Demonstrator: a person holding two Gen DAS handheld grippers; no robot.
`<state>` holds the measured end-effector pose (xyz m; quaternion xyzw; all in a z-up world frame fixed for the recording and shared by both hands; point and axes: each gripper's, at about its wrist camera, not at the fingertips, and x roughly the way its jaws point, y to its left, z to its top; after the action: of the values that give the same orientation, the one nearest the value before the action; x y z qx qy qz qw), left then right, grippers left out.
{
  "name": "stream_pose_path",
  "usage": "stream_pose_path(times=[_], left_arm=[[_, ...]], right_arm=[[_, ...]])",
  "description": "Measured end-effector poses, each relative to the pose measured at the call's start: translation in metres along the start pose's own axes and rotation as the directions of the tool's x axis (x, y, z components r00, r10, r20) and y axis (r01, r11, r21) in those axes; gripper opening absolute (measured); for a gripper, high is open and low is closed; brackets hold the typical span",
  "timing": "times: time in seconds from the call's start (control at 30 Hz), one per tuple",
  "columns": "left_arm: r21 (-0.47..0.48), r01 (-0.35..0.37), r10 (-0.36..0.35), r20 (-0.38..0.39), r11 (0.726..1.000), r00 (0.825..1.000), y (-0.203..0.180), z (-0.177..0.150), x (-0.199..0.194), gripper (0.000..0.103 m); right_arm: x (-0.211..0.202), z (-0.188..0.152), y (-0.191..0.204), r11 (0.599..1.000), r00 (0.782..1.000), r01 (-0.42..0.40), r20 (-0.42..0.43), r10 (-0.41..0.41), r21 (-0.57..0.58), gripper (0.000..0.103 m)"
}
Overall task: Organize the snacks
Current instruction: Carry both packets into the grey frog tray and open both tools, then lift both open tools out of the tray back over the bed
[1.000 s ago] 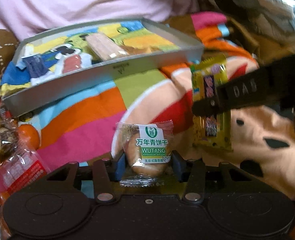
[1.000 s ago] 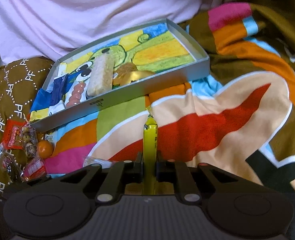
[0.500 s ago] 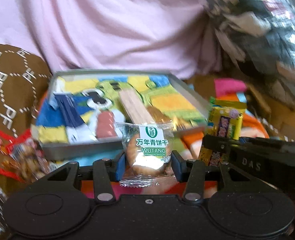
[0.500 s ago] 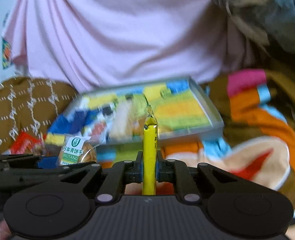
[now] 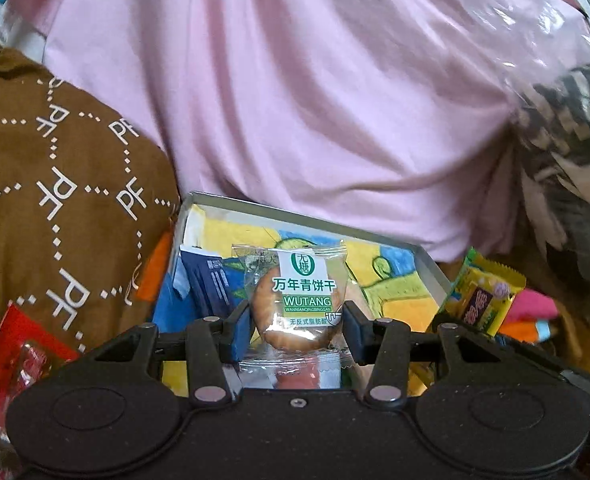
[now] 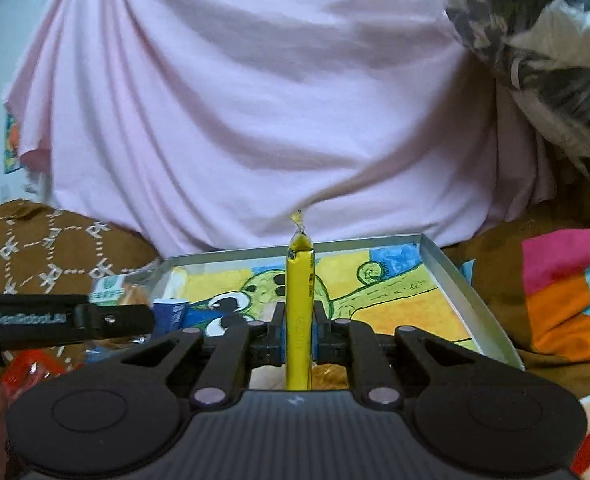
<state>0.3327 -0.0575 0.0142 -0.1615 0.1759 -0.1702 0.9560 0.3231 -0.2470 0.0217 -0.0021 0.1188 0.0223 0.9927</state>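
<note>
Left wrist view: the left gripper (image 5: 297, 326) sits at lower centre with its jaws part-way apart, pressed on either side of a clear-wrapped biscuit packet (image 5: 297, 300) with a green and white label, which stands upright between the pads. Behind the packet lies a shallow grey tray (image 5: 429, 264) lined with a bright cartoon drawing; a dark blue sachet (image 5: 209, 280) rests in its left part, and something red and white shows below the packet, too hidden to name. At right centre a yellow snack pack (image 5: 481, 298) is gripped by the other tool, just outside the tray's right wall. Red-wrapped snacks (image 5: 23, 352) lie at the lower left on a brown patterned cloth (image 5: 55, 184). A pink cloth (image 5: 295, 100) fills the upper frame close behind the tray's far rim. Right wrist view: the right gripper (image 6: 298, 336) at lower centre is clamped narrowly on the yellow snack pack (image 6: 299, 320), seen edge-on and upright, its crimped tip over the tray's (image 6: 461, 284) far rim. The tray's right half is bare drawing; the blue sachet (image 6: 171, 312) sits at its left. The left gripper's (image 6: 125, 302) dark arm enters from the left edge with the biscuit packet (image 6: 113, 286), blurred, at the tray's left corner. A striped blanket (image 6: 555, 292) lies to the right.
</note>
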Motion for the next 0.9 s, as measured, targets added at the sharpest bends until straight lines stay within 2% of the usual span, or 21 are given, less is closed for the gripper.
stream_pose_path(times=[0.2,0.43,0.63,0.73,0.8,0.9], left_arm=[[0.035,-0.008,0.01,-0.083,0.999,0.996,0.005,-0.011,0.03,0.049],[0.054,-0.003,0.01,-0.129,0.999,0.992,0.004,-0.019,0.042,0.049],[0.062,-0.005,0.014,-0.144,0.998,0.989,0.005,-0.021,0.047,0.049],[0.078,-0.009,0.02,-0.137,0.997,0.99,0.004,-0.022,0.048,0.05],[0.091,-0.01,0.022,-0.129,0.996,0.991,0.003,-0.023,0.048,0.055],[0.101,-0.012,0.023,-0.113,0.995,0.993,0.002,-0.023,0.046,0.065]], right_arm=[[0.026,-0.002,-0.011,0.998,0.993,0.043,-0.114,-0.037,0.052,0.012],[0.032,-0.004,-0.009,0.997,0.99,0.051,-0.13,-0.045,0.049,0.013],[0.04,-0.005,-0.016,0.994,0.985,0.065,-0.166,-0.05,0.083,0.019],[0.041,-0.005,-0.02,0.993,0.983,0.079,-0.174,-0.062,0.092,0.024],[0.042,-0.006,-0.023,0.991,0.981,0.09,-0.179,-0.071,0.101,0.041],[0.042,-0.007,-0.027,0.989,0.98,0.104,-0.181,-0.085,0.101,0.053]])
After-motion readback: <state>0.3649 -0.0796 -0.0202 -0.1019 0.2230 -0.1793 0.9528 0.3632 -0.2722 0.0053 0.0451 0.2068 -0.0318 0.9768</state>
